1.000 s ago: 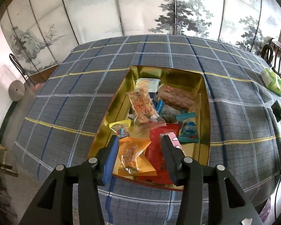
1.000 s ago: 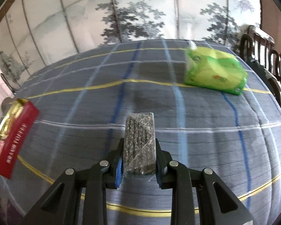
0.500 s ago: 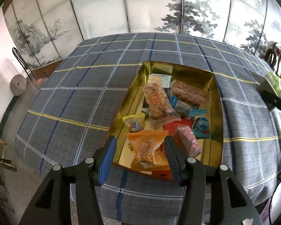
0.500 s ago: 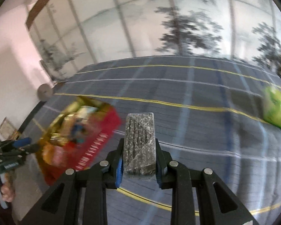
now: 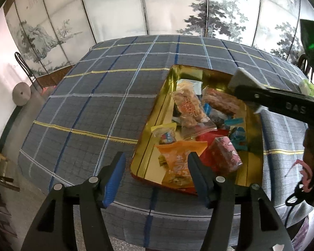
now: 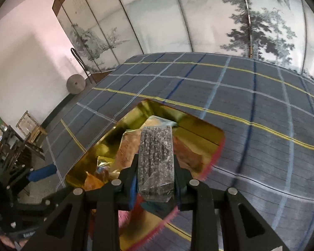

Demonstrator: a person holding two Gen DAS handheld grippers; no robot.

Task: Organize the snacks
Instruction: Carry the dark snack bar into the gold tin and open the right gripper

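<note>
A gold tray with red outer sides lies on the plaid tablecloth and holds several snack packets, among them an orange bag, a pink box and a clear bag of fried pieces. My left gripper is open and empty at the tray's near edge. My right gripper is shut on a dark speckled snack bar in clear wrap and holds it above the tray. In the left wrist view the right gripper hangs over the tray's far right corner.
A green packet lies on the cloth at the far right. A painted folding screen stands behind the table. A chair and a round grey disc stand by the wall at left.
My right gripper swung left with the snack bar, from bare cloth to above the tray. My left gripper drew back and left, so the tray sits further right in its view.
</note>
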